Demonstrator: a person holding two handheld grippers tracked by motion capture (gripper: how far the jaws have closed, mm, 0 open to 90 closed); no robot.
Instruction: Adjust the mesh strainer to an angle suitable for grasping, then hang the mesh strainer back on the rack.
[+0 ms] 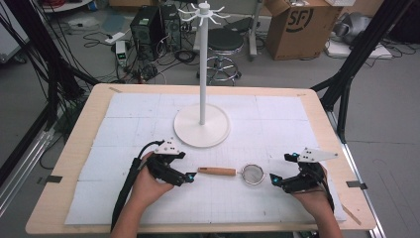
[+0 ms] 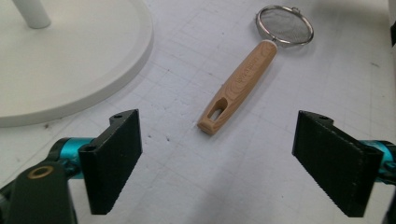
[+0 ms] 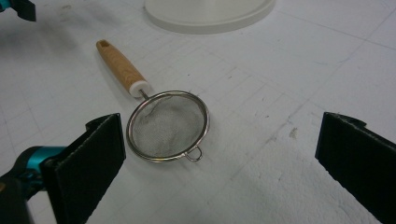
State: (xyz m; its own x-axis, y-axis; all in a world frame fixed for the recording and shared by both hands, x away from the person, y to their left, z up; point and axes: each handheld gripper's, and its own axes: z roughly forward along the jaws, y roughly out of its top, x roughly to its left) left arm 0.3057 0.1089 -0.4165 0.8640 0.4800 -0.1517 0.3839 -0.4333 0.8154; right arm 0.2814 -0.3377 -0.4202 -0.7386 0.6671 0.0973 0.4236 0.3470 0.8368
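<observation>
A small strainer lies flat on the white mat, its wooden handle [image 1: 217, 171] pointing left and its metal mesh bowl [image 1: 253, 174] to the right. My left gripper [image 1: 190, 177] rests just left of the handle's end, open, with nothing between its jaws. In the left gripper view [image 2: 219, 140] the handle [image 2: 245, 74] lies ahead of the jaws, its slotted end nearest. My right gripper [image 1: 275, 179] sits just right of the bowl, open and empty. In the right gripper view [image 3: 223, 126] the mesh bowl [image 3: 168, 126] lies close to the left jaw.
A white hook stand rises behind the strainer, with a round base [image 1: 202, 131] and a tall pole [image 1: 202, 64]. The white gridded mat [image 1: 277, 119] covers most of the wooden table [image 1: 79, 134]. Computers, a stool and a cardboard box [image 1: 302, 25] stand on the floor beyond.
</observation>
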